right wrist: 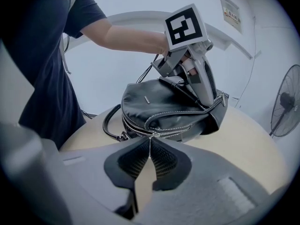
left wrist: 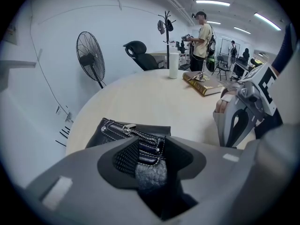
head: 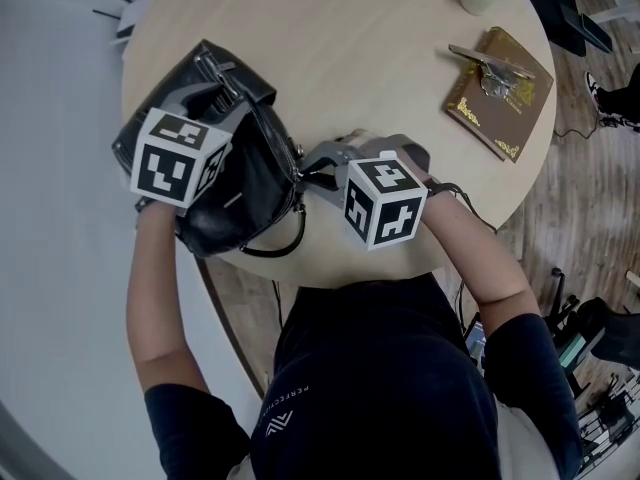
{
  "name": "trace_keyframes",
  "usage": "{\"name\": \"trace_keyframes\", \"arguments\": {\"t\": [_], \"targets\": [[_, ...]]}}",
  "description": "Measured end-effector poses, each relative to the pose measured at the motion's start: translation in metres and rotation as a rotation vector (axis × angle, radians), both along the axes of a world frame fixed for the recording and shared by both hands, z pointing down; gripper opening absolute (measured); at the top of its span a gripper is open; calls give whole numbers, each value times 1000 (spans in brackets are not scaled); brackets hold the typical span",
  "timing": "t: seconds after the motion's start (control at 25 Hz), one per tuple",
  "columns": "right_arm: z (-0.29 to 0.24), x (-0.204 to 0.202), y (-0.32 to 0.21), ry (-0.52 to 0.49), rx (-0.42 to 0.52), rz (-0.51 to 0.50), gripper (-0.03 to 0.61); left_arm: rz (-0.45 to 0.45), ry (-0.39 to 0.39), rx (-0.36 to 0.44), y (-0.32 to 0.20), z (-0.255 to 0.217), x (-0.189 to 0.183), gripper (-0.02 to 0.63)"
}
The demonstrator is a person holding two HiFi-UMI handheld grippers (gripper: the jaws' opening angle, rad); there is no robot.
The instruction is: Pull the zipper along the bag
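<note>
Right gripper view first: the right gripper (right wrist: 150, 154) has its jaws squeezed nearly together on the thin metal zipper pull (right wrist: 150, 143), which hangs from the slider on the zipper (right wrist: 164, 133) running along the near edge of the black leather bag (right wrist: 159, 102). The bag's carry strap (right wrist: 108, 122) loops out to the left on the tabletop.

In the left gripper view, the left gripper (left wrist: 149, 159) has its jaws set fairly wide, but they're clamped on a thick fold of the bag's pebbled leather, right by a zippered edge with white stitching.

From the head view, the bag sits at the left edge of the round wooden table (head: 360, 58), hanging slightly over the rim, with the two grippers on either side of it: left on the far-left part, right at its right side. A brown book (head: 515, 108) with keys (head: 490, 68) on top lies well apart at the table's far right.
</note>
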State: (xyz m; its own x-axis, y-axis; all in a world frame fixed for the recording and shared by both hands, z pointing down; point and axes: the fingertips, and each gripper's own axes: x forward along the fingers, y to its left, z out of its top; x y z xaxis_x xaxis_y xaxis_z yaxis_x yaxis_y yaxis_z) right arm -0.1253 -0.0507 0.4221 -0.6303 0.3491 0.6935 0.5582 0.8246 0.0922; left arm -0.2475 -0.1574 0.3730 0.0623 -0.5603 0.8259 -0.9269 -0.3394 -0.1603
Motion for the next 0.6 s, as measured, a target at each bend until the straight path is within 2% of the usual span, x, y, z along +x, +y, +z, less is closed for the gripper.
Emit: {"name": "trace_keyframes", "arguments": {"t": [0.4,0.52,0.6], "targets": [[2,9,20,17,-16,6,11,1,-23,18,-2,2,1,189],[4,15,45,25,-52,-27,11,0,-33,20,-1,3,0,189],[6,15,55,14,-85,2,11,0,-41,26,0,3,0,189]]}}
